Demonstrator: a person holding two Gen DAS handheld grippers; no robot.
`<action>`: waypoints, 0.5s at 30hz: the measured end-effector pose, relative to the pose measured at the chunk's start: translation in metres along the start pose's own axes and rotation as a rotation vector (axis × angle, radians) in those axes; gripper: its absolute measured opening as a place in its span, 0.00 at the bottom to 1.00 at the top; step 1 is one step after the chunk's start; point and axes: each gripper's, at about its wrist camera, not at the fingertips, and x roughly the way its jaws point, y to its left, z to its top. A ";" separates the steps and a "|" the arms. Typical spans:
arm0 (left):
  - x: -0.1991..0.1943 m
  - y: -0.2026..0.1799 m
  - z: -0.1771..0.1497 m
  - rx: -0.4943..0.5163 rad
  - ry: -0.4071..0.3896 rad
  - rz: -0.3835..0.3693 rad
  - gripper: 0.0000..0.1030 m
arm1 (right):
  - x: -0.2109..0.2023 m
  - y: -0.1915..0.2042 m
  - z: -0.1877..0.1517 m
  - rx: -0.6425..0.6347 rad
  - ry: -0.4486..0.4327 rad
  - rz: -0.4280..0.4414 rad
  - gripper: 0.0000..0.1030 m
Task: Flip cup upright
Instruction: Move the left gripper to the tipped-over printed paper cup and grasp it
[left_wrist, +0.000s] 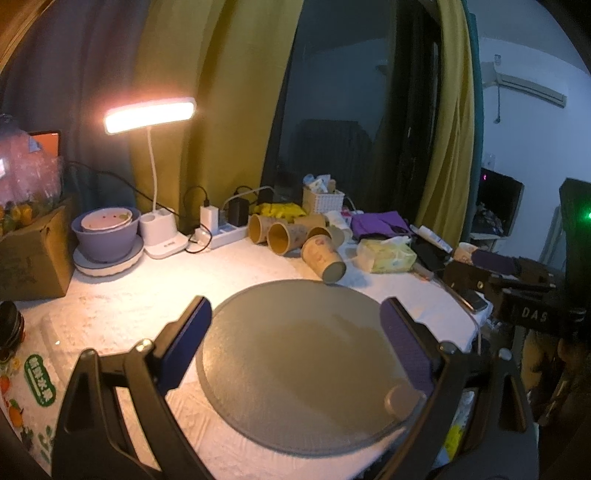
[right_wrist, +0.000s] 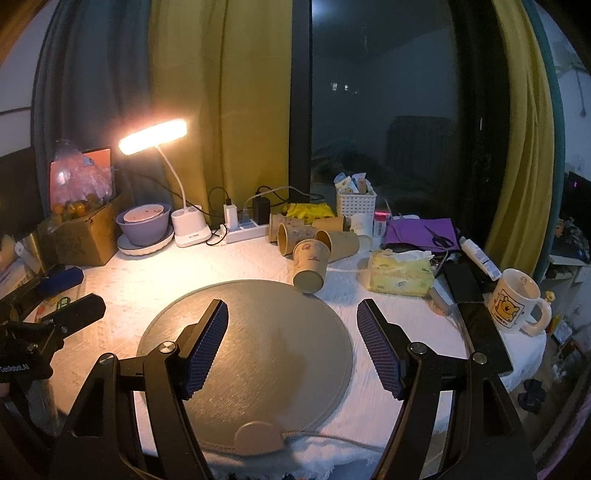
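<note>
Both grippers, left (left_wrist: 295, 343) and right (right_wrist: 291, 347), hover with jaws apart, empty, over round mat (right_wrist: 258, 332); nearest paper cup (right_wrist: 310, 264) lies tipped at mat's far edge — best approach: straddle its side wall, pinch lightly, rotate base down.

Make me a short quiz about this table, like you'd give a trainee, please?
1. True or false: the paper cup nearest the round grey mat stands upright.
2. What is the state of the right gripper and the left gripper?
A. both open and empty
B. both shut on cups
C. one holds the mug
3. Fill in: the desk lamp is switched ____.

Key
1. False: the nearest paper cup lies on its side, base toward the mat.
2. A
3. on; it glows beside the purple bowl.
</note>
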 end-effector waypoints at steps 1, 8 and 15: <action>0.006 -0.001 0.003 0.001 0.006 -0.001 0.91 | 0.005 -0.002 0.001 0.002 0.004 0.002 0.73; 0.052 -0.008 0.017 0.026 0.056 0.004 0.91 | 0.038 -0.024 0.010 0.012 0.031 0.013 0.73; 0.105 -0.020 0.028 0.029 0.123 -0.009 0.91 | 0.074 -0.056 0.020 0.026 0.042 0.006 0.73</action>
